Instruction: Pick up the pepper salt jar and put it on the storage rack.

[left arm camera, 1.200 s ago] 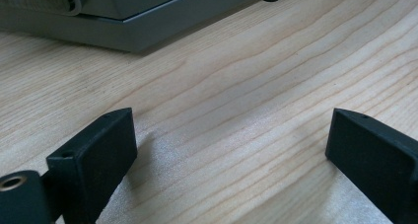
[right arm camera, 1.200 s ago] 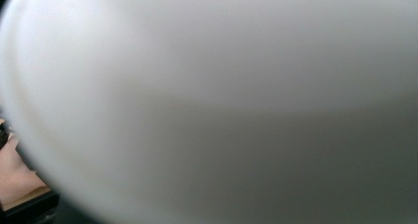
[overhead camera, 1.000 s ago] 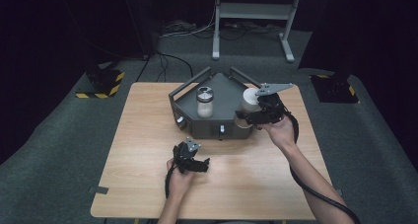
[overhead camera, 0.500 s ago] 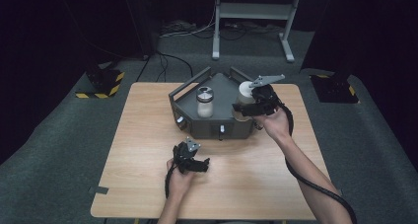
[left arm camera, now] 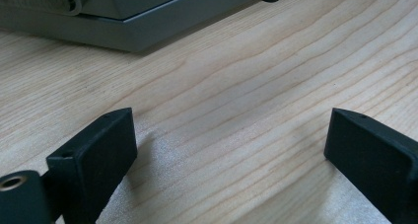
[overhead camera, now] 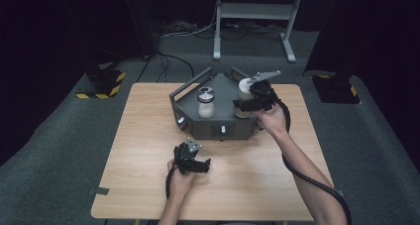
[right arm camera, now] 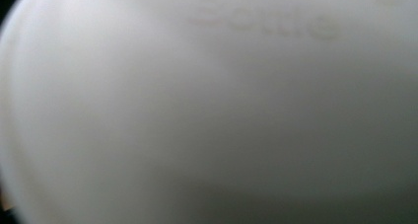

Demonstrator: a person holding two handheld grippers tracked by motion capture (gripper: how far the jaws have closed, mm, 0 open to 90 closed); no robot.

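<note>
Matt wooden table (overhead camera: 148,185); bottle (right arm camera: 207,115) perhaps plastic.

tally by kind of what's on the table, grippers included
White bottles: 2, one with a silver cap standing in the tray, one at the right gripper
Grey tray: 1
Grippers: 2, right at the bottle, left gripper open over bare wood
Total: 5

A wooden table (overhead camera: 148,136) stands on grey carpet (overhead camera: 59,150) before a dark backdrop.
</note>
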